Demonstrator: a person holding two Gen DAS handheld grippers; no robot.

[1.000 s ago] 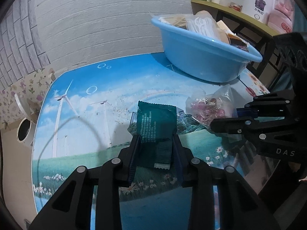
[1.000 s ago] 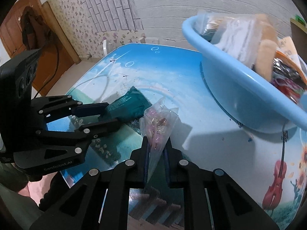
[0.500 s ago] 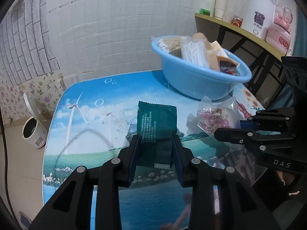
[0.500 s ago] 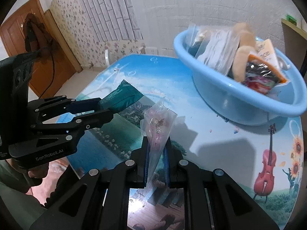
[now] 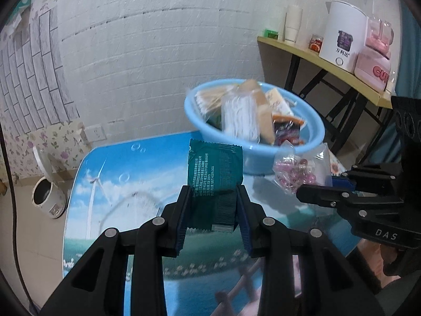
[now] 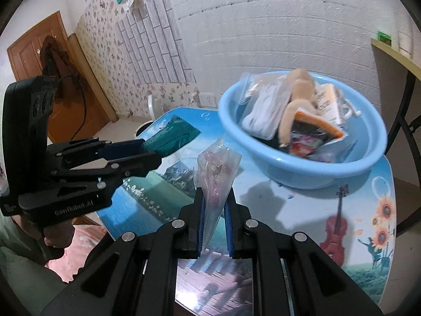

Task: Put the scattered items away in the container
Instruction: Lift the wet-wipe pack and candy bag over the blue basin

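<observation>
Our left gripper [image 5: 213, 205] clamps a flat dark-green foil sachet [image 5: 215, 173], and our right gripper [image 6: 214, 210] pinches a clear plastic bag of pink beads [image 6: 216, 171]. We hold both above the picture-printed table [image 6: 302, 210], short of the round light-blue plastic basin [image 6: 310, 169] (already heaped with packets).

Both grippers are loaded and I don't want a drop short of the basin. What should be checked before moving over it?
1. Left gripper clamped on green packet: ok.
2. Right gripper clamped on clear bead bag: ok.
3. Both items lifted off the table: ok.
4. Blue basin has room: cannot tell, already piled.
5. Grippers apart from each other: ok.
</observation>
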